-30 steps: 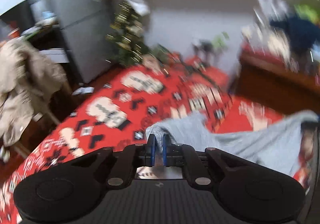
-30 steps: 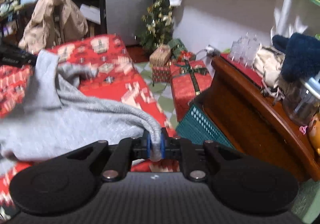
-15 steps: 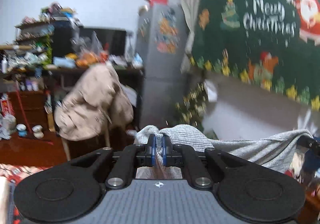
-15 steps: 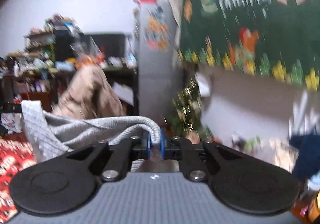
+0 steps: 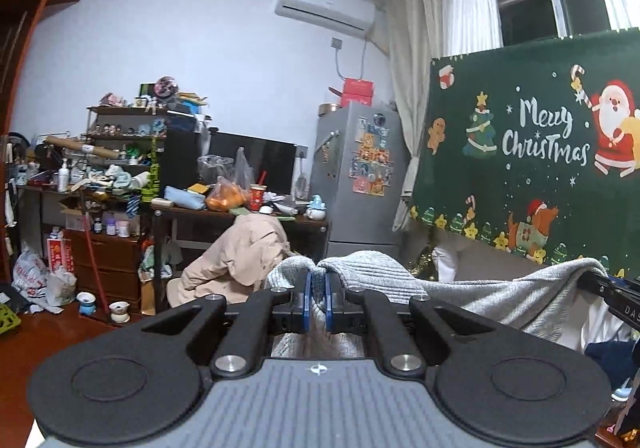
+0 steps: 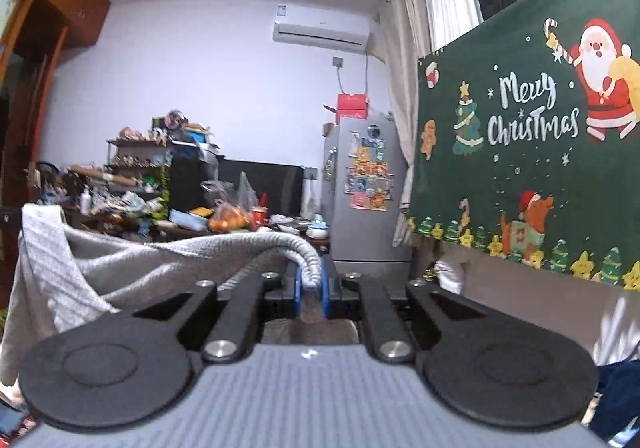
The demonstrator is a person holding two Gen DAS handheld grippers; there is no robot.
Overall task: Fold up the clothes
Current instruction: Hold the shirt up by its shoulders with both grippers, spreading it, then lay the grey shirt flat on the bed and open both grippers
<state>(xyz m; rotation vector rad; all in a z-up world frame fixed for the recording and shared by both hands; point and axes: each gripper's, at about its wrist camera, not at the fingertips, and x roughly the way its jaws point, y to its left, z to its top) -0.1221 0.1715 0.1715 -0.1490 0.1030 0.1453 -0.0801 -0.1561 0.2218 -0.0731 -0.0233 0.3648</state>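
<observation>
A grey knitted garment (image 5: 472, 292) hangs in the air, stretched between both grippers. My left gripper (image 5: 315, 300) is shut on one bunched edge of it, blue pads pressing the fabric. From there the cloth runs right to my other gripper (image 5: 616, 290) at the frame's edge. In the right wrist view my right gripper (image 6: 311, 290) is shut on a rolled hem of the grey garment (image 6: 120, 268), which sags away to the left. Both grippers point about level, high above the bed, which is out of sight.
Ahead stand a grey fridge (image 5: 360, 183), a cluttered desk (image 5: 224, 209) with a beige coat (image 5: 240, 260) over a chair, and shelves (image 5: 120, 135). A green Christmas banner (image 5: 532, 167) covers the right wall. Wooden floor (image 5: 36, 336) lies lower left.
Both grippers have risen and tilted up from the red patterned bed, lifting the grey garment with them; the view now shows the room's far wall instead of the bedspread.
</observation>
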